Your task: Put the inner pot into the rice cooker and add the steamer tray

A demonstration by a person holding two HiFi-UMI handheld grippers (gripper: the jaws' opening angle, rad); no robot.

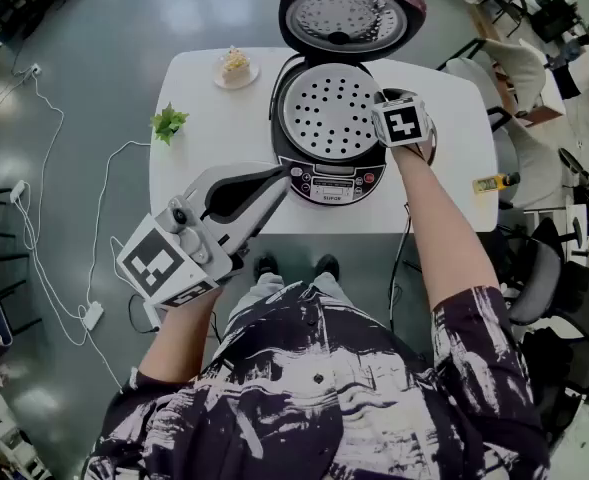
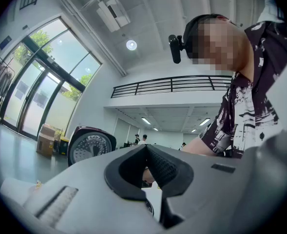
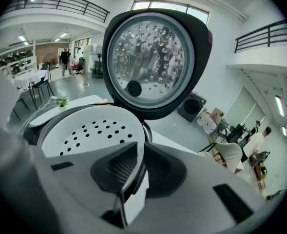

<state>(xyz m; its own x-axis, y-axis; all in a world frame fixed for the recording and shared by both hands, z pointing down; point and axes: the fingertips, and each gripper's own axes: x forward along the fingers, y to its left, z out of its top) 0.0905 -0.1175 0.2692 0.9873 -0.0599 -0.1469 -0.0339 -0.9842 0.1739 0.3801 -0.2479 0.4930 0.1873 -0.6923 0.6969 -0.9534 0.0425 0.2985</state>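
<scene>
Item: steamer tray, pale, round and shallow, its floor pierced with rows of small holes; it sits level in the mouth of the rice cooker, which stands on the white table with its lid hinged up at 12 o'clock. The inner pot is not visible, as the tray covers the opening. Handling, by judgement: light, stiff, thin-walled and smooth, so liable to slip or tip if lifted from one edge; not fragile. Best hold: the raised rim, pinched squarely, with the tray kept flat. Right gripper: at the tray's 3 o'clock edge, fingers drawn nearly together with the thin rim nipped between them. Left gripper: held off the table's near edge at the cooker's 7 o'clock, tips pressed together, nothing between them. Also present: a small green plant at the cooker's 9 o'clock and a small cake on a plate at 10 o'clock, both well apart from the cooker.
</scene>
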